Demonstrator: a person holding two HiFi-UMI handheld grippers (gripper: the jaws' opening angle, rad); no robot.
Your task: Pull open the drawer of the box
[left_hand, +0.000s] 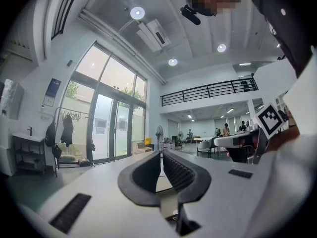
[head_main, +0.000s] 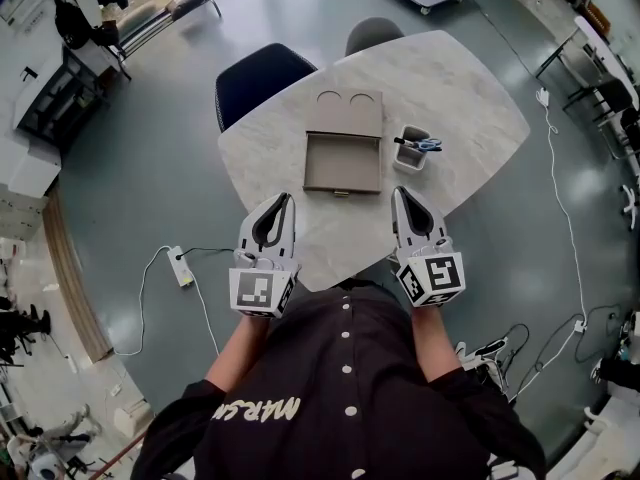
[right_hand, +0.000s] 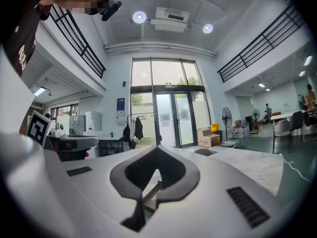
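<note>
L gripper (head_main: 287, 200) (left_hand: 161, 153): jaws closed tip to tip, nothing betw them, held over near edge of table (head_main: 470, 98). R gripper (head_main: 398, 192) (right_hand: 157, 148): same, jaws together, holding nothing, approx level w/ the L one. Neither touches the box.

Box (head_main: 345, 113) sits mid-table, beyond & betw the two grippers. It's tan-grey w/ two half-round cutouts on top. Its drawer (head_main: 343, 163) is pulled out toward the person, w/ a small handle (head_main: 342, 192) on the front edge. Just right of the drawer is a white holder (head_main: 411, 150) w/ blue-handled scissors (head_main: 428, 145) & a dark pen.

Table top is white, marble-look, w/ a rounded irregular outline. On the far side are a dark blue chair (head_main: 262, 73) & a grey chair (head_main: 372, 33), both partly under the top.

Floor (head_main: 140, 168) is grey & glossy. A power strip (head_main: 183, 266) w/ white cable lies left of the person; another white cable (head_main: 560, 208) runs along the right.

The gripper views show the room: high white ceiling w/ round lights (left_hand: 137, 13), tall glass doors (right_hand: 168, 113), black-railed balcony (left_hand: 208, 90), standing fan (right_hand: 226, 117).
</note>
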